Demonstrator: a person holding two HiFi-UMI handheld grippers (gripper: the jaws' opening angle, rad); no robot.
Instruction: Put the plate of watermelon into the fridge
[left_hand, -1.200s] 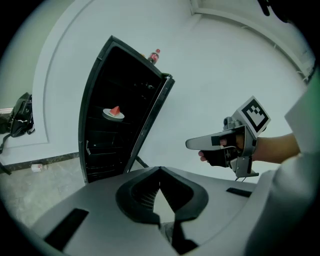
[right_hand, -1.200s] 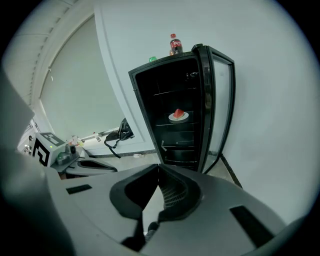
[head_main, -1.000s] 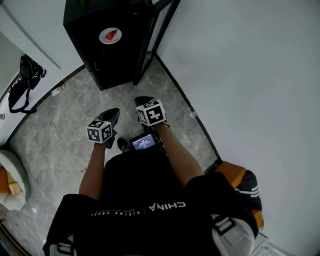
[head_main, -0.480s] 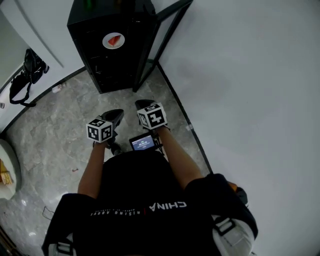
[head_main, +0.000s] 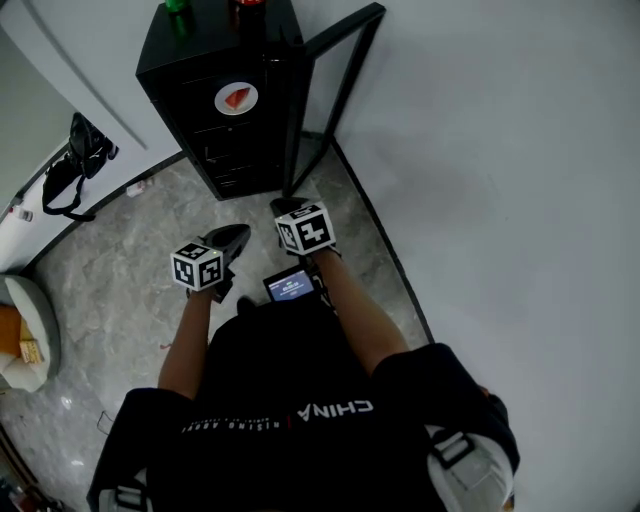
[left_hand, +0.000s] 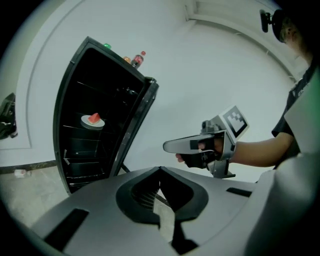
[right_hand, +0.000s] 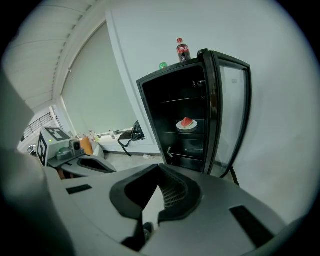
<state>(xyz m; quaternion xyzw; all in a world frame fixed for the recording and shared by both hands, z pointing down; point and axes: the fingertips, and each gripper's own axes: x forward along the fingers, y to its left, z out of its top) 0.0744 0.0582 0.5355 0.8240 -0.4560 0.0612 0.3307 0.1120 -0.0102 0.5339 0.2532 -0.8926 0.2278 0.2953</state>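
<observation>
I see the plate of watermelon (right_hand: 186, 123) sitting on a shelf inside the open fridge (head_main: 200, 70), well ahead of both grippers. My left gripper (left_hand: 160, 171) and right gripper (right_hand: 159, 169) each have their jaws pressed together with nothing between them.

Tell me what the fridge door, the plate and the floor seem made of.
The fridge door: clear glass in a glossy black frame; the wall shows through. The plate: smooth white, perhaps ceramic or plastic. The floor: polished grey veined stone or tile, with glare spots.

watermelon plate (left_hand: 93, 121) inside open fridge (left_hand: 102, 87)
</observation>
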